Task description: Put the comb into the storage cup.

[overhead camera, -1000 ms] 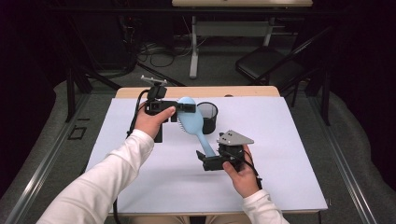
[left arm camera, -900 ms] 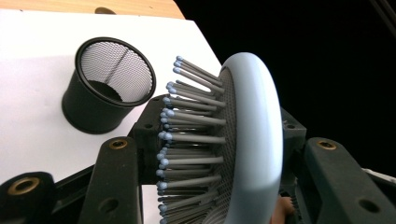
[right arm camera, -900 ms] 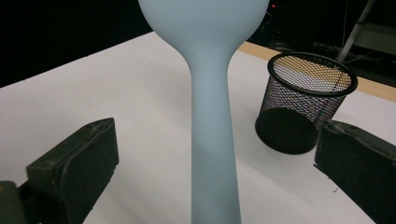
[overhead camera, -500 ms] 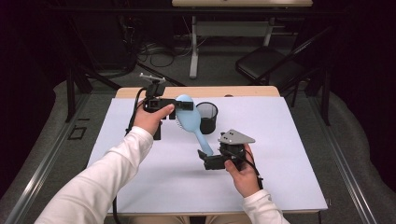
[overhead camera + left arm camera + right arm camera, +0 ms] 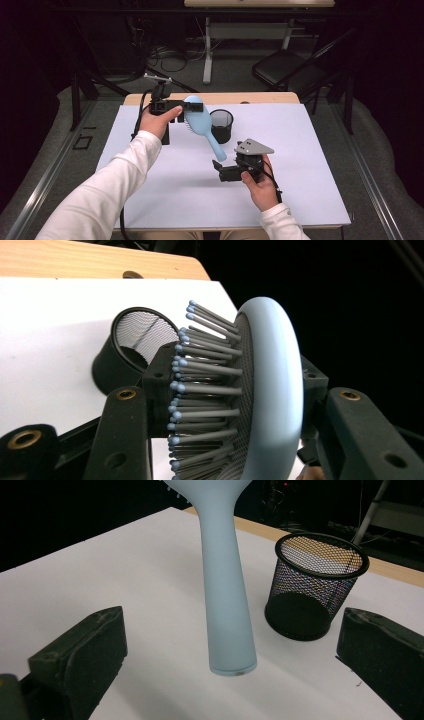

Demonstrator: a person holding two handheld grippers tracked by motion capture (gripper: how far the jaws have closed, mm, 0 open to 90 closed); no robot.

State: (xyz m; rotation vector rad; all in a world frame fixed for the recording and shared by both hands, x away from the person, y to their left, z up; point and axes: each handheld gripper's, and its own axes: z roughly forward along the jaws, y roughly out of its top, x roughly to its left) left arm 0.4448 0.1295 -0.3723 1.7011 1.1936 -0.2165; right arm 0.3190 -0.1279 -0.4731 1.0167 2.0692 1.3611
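Here, left gripper (image 5: 176, 107) clamped on blue hairbrush (image 5: 200, 117) (head), right gripper (image 5: 216, 168) released, handle between.

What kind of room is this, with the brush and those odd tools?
Probably a lab or recording studio: a white-covered table in a dark room, loose cables on the floor, and handheld grippers instead of bare hands.

High view overhead, gripper views close, sharing hairbrush (image 5: 202, 122), mesh cup (image 5: 221, 125)
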